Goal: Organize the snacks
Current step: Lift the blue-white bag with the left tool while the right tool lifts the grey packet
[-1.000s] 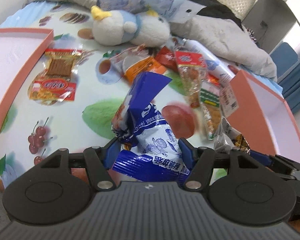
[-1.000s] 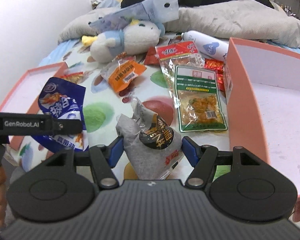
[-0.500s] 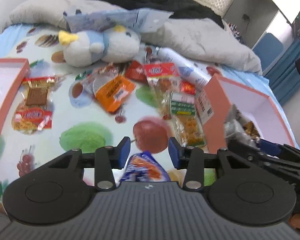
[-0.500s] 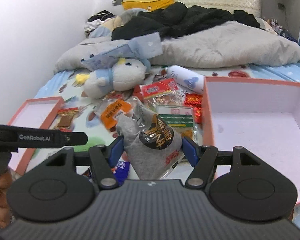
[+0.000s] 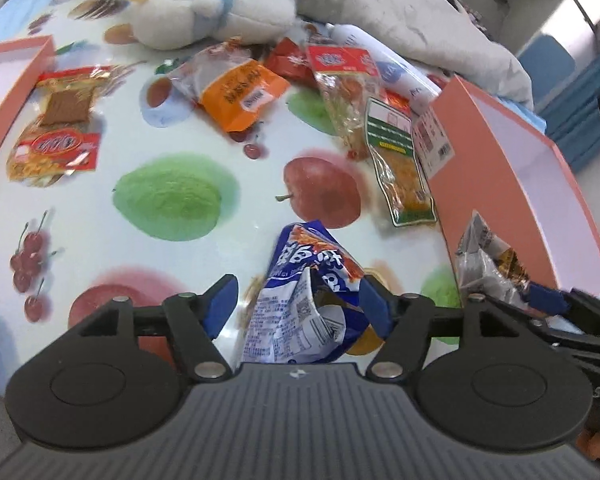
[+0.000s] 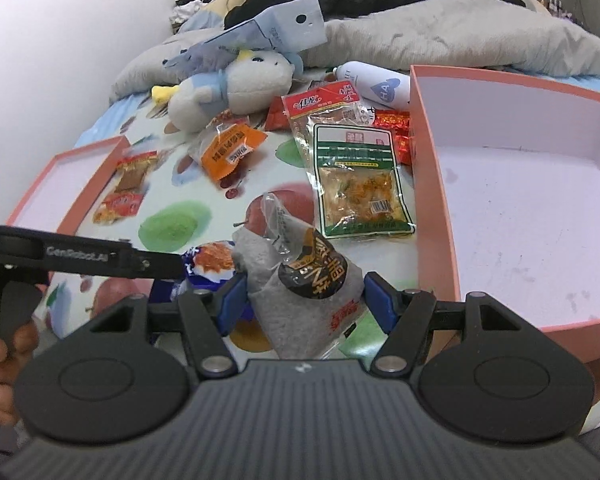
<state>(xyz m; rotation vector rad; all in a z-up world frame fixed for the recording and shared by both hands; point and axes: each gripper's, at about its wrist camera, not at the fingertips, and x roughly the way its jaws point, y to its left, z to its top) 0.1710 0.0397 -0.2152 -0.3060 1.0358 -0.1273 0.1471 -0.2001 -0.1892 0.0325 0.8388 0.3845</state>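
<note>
1. The right gripper [image 6: 304, 296] is holding a grey snack packet [image 6: 300, 280]. Both blue fingers are pressing on its sides, so the jaws are partly closed around it.
2. This packet is pointing forward and a little to the left from the gripper, with its crimped top end away from it.
3. The large pink box [image 6: 432, 184] is lying just to the right of this gripper and forward. Its near wall is standing beside the right finger. I judge that the coming move is a short shift to the right, over this wall.
4. The left gripper [image 5: 300, 304] is standing wide open. The blue snack bag [image 5: 304, 292] is lying between its fingers, near the right one, its long axis pointing forward.
5. The right gripper is nearer to the box.
</note>
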